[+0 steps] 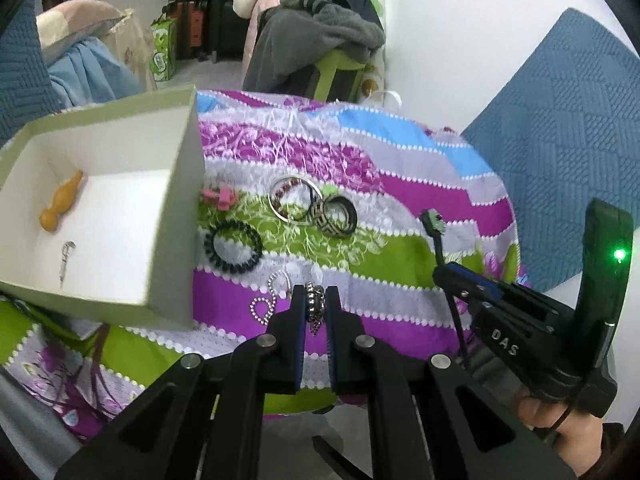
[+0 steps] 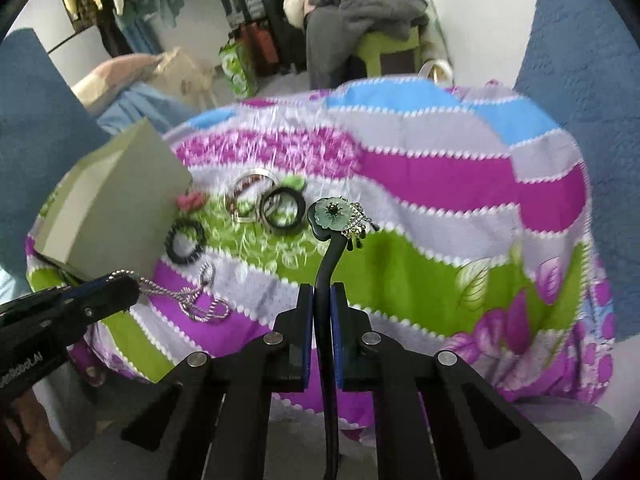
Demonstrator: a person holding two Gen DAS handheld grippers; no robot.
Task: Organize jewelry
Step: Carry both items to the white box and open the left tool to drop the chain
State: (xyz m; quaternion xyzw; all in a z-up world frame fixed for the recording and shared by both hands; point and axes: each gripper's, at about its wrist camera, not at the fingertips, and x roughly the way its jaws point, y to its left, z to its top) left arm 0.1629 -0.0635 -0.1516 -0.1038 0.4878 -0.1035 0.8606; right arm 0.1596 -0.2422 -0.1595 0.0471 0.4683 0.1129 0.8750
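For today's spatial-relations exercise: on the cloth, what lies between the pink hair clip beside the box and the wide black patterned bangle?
The thin silver bangles overlapping a beaded bracelet lie between the pink clip and the black bangle, clearest in the left wrist view.

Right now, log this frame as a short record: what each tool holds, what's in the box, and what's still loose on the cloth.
left tool: shut on a silver chain, part of it trailing on the cloth
right tool: shut on a black hair stick with a green flower
box: orange wooden piece, small silver item
loose on the striped cloth: black coil hair tie, bangles, pink clip
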